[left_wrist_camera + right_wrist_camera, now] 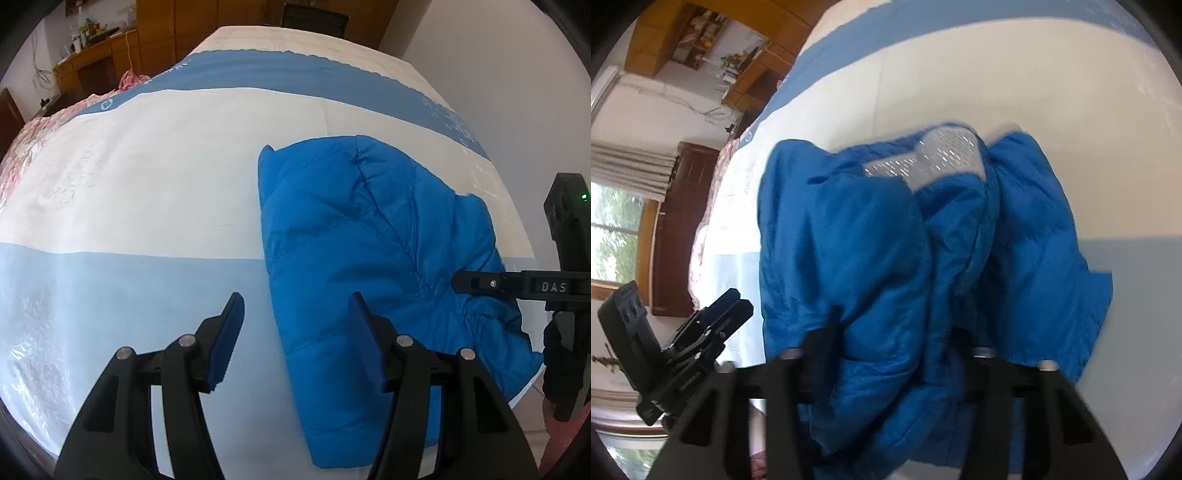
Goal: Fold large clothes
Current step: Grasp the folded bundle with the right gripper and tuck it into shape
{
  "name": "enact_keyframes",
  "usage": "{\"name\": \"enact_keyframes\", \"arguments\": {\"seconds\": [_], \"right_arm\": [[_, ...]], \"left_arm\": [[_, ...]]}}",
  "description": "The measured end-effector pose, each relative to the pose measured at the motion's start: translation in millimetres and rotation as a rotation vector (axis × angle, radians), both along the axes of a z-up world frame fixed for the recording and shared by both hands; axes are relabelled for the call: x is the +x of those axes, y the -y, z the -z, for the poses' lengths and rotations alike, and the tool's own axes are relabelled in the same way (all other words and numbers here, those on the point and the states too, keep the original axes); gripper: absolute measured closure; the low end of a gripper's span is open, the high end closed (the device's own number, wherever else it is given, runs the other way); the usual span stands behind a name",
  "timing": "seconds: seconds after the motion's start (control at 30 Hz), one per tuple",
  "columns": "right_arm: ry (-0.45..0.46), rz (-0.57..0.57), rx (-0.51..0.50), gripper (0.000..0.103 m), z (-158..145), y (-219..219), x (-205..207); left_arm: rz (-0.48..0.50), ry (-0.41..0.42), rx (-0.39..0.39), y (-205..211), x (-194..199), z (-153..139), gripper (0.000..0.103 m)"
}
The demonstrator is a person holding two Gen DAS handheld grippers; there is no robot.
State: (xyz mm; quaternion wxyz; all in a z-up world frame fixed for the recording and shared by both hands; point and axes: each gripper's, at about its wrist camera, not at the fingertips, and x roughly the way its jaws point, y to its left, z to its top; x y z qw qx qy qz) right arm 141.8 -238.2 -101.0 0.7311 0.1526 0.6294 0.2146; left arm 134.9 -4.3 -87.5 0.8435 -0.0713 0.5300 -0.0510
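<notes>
A puffy blue jacket (369, 258) lies folded on the bed's right part. In the left wrist view my left gripper (297, 334) hovers over the jacket's left edge, open, its blue pads (229, 339) gripping nothing. The right gripper (476, 283) reaches in from the right and presses into the jacket's near right side. In the right wrist view the jacket (868, 240) fills the middle, with a grey mesh lining (931, 158) showing at its far end. My right gripper (894, 343) is blurred, with blue fabric bunched between its fingers. The left gripper (738, 306) shows at the left.
The bed cover (166, 177) has white and blue bands. A pink floral quilt (33, 147) lies along its far left side. A wooden desk (92, 59) and cabinets stand beyond the bed. A wall runs close along the bed's right edge. A window (613, 236) appears in the right wrist view.
</notes>
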Motion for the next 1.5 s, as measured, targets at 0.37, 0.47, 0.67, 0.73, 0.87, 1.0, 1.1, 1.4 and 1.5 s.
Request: {"name": "enact_keyframes", "arguments": {"seconds": [0.37,0.47,0.67,0.73,0.87,1.0,1.1,1.4,1.5], "right_arm": [[0.256,-0.099,-0.041,0.089,-86.0,-6.5,-38.5],[0.295,-0.086,-0.053,0.089,-101.9,5.0,-50.7],[0.285,-0.019,-0.034,0.089,-103.3,36.0,-54.0],[0.265,0.010,-0.014,0.089,-96.1,51.9,-55.6],[0.226,0.037,0.034,0.089,-75.6,70.0,-56.9],[0.166,0.076,0.044,0.088,-48.3,93.5,-55.7],[0.121,0.112,0.017,0.086,-20.9,101.3,-54.0],[0.081,0.194,0.062,0.076,35.2,111.8,-55.3],[0.096,0.193,0.040,0.072,26.6,113.7,-58.4]], "left_arm": [[0.016,0.040,-0.015,11.2,-12.6,-19.3,0.044],[0.040,0.065,-0.017,20.9,-16.7,-28.8,0.044],[0.099,0.089,-0.026,42.1,-22.5,-38.4,0.043],[0.121,0.088,-0.027,50.5,-22.9,-38.1,0.043],[0.162,0.077,-0.033,65.9,-23.2,-33.6,0.043],[0.195,0.057,-0.050,78.3,-22.6,-25.5,0.043],[0.221,0.038,-0.052,87.8,-22.6,-16.1,0.043],[0.251,-0.026,-0.039,97.6,-18.2,22.8,0.040],[0.250,-0.032,-0.051,92.5,-19.1,19.5,0.042]]}}
